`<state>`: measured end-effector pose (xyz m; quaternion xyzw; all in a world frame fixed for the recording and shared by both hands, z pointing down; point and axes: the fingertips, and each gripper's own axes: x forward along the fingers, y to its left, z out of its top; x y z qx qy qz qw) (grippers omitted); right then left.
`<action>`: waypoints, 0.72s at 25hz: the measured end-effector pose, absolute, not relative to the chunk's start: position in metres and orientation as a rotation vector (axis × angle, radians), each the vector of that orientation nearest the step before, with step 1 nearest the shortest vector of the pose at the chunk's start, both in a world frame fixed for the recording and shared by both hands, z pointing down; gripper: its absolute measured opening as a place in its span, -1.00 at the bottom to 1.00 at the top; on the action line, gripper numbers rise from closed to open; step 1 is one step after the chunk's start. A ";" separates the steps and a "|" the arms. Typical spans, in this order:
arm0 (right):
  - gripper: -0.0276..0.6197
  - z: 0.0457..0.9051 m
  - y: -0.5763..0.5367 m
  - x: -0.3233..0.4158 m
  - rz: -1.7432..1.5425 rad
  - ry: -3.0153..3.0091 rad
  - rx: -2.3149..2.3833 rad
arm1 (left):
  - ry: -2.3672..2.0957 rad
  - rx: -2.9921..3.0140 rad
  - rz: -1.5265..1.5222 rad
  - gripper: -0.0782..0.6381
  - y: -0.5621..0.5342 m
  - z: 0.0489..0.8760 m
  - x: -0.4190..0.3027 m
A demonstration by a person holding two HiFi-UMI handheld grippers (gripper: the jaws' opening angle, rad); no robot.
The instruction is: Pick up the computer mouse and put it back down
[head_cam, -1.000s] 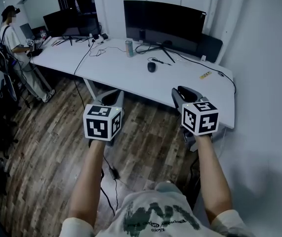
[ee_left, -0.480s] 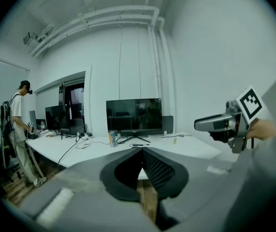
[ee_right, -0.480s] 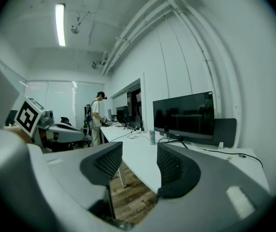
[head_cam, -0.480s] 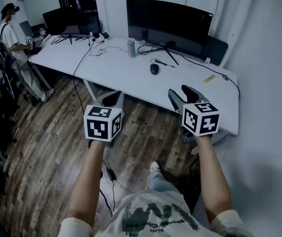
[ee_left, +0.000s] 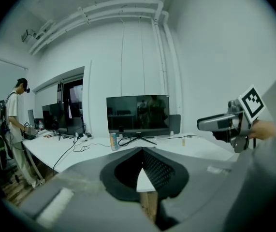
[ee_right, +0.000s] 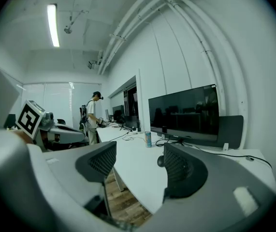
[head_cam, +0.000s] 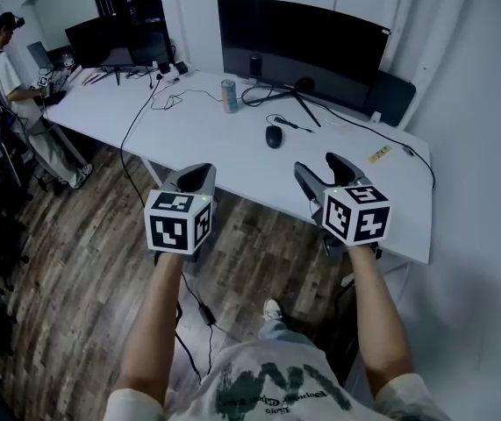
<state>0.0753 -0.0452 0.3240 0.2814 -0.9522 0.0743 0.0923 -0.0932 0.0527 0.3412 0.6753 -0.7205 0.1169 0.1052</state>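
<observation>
Mouse sits beyond right gripper's empty, just-opening fingers.

Room, office type.
- Walls: white, plain, at the right and top of the head view.
- Floor: dark wood-look planks, lower left.
- Desk: long white top, running from upper left to right.
- Monitor: wide, dark, upper centre.
- Second monitor: upper left.
- Ceiling pipes: white, top of the left gripper view.
- Strip light: lit, upper left of the right gripper view.
</observation>
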 end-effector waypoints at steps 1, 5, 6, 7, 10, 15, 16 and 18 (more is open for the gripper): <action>-0.01 0.325 -0.054 0.073 0.222 -2.824 0.834 | -2.122 1.991 0.342 -0.77 0.043 0.341 -0.095; 0.00 0.329 -0.089 0.061 0.223 -2.817 0.823 | -2.118 1.989 0.338 -0.77 0.005 0.340 -0.104; 0.01 0.329 -0.098 0.058 0.224 -2.817 0.817 | -2.116 1.986 0.338 -0.77 -0.004 0.341 -0.106; 0.01 0.330 -0.105 0.055 0.225 -2.816 0.813 | -2.114 1.985 0.340 -0.77 -0.013 0.342 -0.108; 0.02 0.334 -0.129 0.049 0.229 -2.807 0.808 | -2.108 1.987 0.357 -0.77 -0.037 0.344 -0.111; 0.02 0.338 -0.162 0.041 0.245 -2.799 0.792 | -2.110 1.976 0.367 -0.77 -0.071 0.343 -0.118; 0.02 0.340 -0.169 0.039 0.247 -2.799 0.789 | -2.110 1.974 0.368 -0.77 -0.078 0.344 -0.119; 0.02 0.344 -0.181 0.035 0.251 -2.796 0.784 | -2.109 1.970 0.370 -0.77 -0.090 0.346 -0.121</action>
